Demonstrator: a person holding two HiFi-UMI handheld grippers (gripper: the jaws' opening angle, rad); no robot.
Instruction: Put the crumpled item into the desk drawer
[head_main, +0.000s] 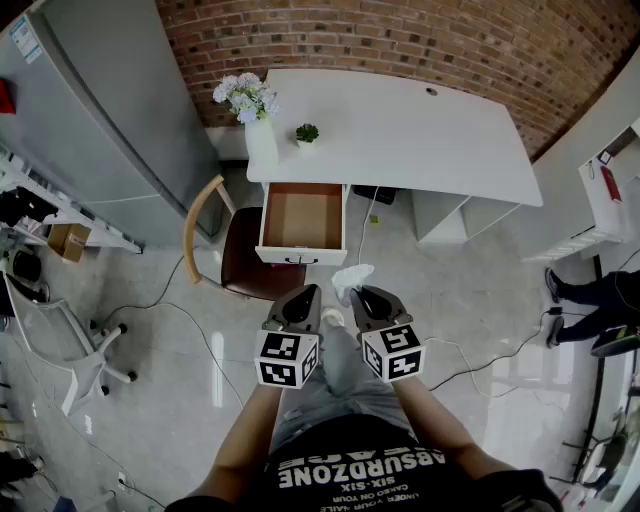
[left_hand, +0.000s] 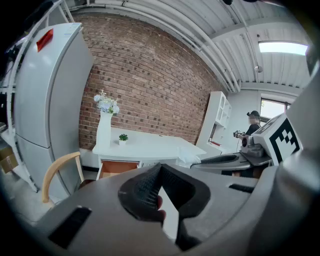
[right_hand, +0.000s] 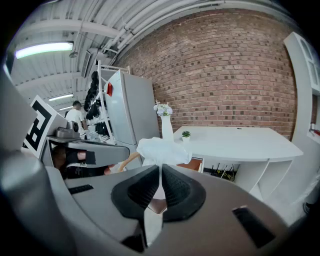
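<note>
Jaws of the right gripper (head_main: 359, 293) are being pressed together on the crumpled white item (head_main: 352, 278), which is being held in the air short of the pulled-out drawer (head_main: 302, 218) of the white desk (head_main: 400, 130). The left gripper (head_main: 307, 293) is being carried alongside, jaws together on nothing.

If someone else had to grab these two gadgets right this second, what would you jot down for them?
Right gripper: shut on the crumpled white item, held off the floor.
Left gripper: shut, empty, beside the right one.
Desk drawer: pulled open under the white desk, looks empty, some way ahead.
Done: item in the grip, drawer open.
Left: step up to the desk, bring the item over the drawer, open the right jaws to drop it in.
</note>
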